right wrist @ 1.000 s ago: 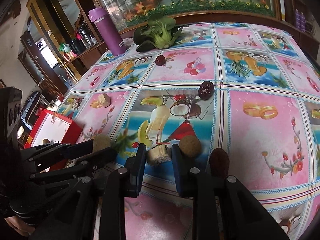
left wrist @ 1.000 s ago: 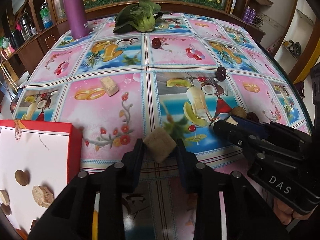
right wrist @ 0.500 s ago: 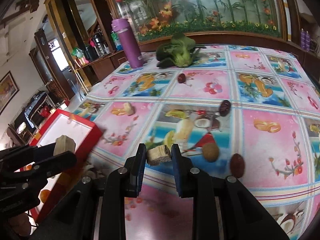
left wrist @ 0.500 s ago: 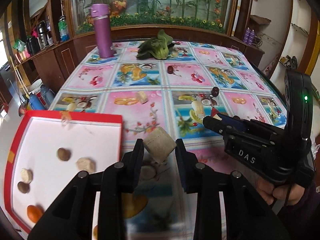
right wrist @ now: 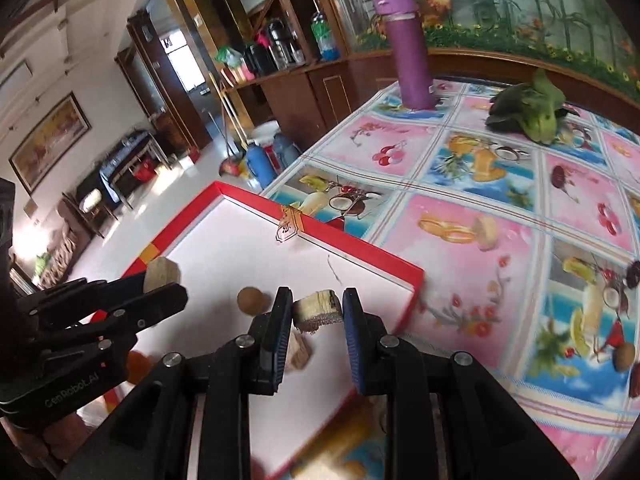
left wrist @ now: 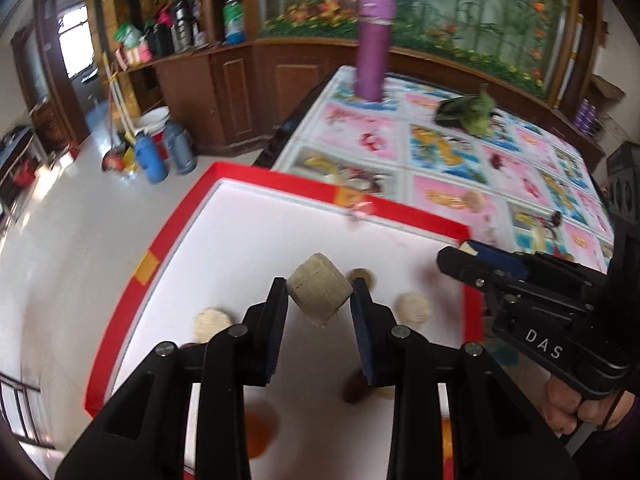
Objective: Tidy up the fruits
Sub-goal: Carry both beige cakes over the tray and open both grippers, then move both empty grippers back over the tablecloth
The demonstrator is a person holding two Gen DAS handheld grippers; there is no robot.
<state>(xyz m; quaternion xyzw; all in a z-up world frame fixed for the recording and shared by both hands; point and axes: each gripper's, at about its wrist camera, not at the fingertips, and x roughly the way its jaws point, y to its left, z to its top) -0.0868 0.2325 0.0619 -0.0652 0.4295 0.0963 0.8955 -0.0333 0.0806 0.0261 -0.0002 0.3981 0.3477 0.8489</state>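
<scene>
Both hand-held grippers, left (left wrist: 320,300) and right (right wrist: 316,312), pinch fruit chunks over tray (left wrist: 168,256).

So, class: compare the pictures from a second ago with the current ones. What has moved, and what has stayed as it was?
Both grippers have swung left from above the fruit-print tablecloth to above the red-rimmed white tray. The left gripper still clamps the tan cylindrical chunk; the right gripper still clamps the pale dark-skinned fruit slice. Nothing was released. The purple bottle and leafy green vegetable stayed put.
</scene>
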